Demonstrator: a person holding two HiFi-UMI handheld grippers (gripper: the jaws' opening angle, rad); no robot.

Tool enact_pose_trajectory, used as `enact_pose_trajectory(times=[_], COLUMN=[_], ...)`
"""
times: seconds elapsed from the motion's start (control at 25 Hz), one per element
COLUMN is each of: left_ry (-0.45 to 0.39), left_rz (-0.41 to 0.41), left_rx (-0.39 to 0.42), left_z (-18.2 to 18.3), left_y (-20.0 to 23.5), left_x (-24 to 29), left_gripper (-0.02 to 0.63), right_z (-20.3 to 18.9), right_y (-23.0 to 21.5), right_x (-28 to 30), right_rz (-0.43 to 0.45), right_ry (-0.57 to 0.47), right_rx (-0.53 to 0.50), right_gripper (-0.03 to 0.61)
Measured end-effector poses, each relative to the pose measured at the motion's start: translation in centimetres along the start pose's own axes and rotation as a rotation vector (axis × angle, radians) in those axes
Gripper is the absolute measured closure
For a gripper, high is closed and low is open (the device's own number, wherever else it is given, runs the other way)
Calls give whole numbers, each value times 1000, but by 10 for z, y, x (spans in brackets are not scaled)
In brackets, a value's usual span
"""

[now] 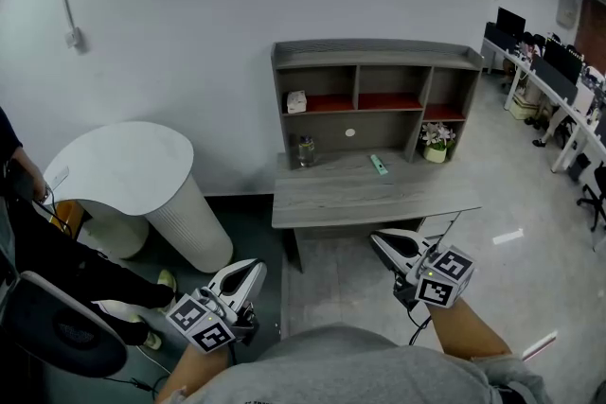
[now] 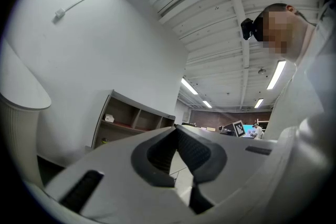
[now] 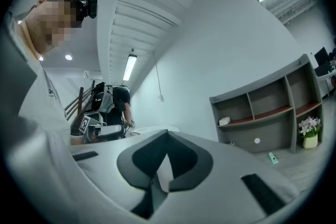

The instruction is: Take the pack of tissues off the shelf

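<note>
Both forearms are held low and close to the person's body, well short of the grey wooden table (image 1: 360, 194). The left gripper (image 1: 248, 277) tilts slightly upward; the right gripper (image 1: 388, 246) points level. The jaws of each are closed tip to tip, with nothing between them. One small white pack of tissues (image 1: 296, 101) sits in the upper left compartment of the grey wooden shelf (image 1: 379, 52), well away from both grippers. On the table below stand one glass jar (image 1: 305, 149), one flat green object (image 1: 379, 165) and one pot of pale flowers (image 1: 436, 139).
</note>
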State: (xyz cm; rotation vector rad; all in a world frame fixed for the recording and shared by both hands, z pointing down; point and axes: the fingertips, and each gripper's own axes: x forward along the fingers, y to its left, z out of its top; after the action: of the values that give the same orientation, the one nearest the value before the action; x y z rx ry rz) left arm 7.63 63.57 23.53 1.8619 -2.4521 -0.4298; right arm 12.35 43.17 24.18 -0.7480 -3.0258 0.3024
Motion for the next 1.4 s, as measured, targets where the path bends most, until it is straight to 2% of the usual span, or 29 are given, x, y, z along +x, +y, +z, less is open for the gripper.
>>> enact_pose_trajectory(times=[0.44, 0.76, 1.08, 1.4], left_ry=[13, 6, 35, 53], left_rz=[-20, -21, -42, -47], left_rx=[0, -2, -7, -20], left_z=[-8, -27, -52, -61], left_y=[-24, -60, -99, -94], left_x=[44, 98, 152, 175], left_gripper=[601, 601, 601, 601], right_z=[8, 15, 15, 4], right_y=[-29, -67, -108, -135], right_x=[-34, -82, -130, -135], right_rz=[8, 31, 31, 21], right_ry=[-21, -14, -12, -8], right_rx=[32, 32, 50, 82], right_gripper=[577, 576, 575, 575])
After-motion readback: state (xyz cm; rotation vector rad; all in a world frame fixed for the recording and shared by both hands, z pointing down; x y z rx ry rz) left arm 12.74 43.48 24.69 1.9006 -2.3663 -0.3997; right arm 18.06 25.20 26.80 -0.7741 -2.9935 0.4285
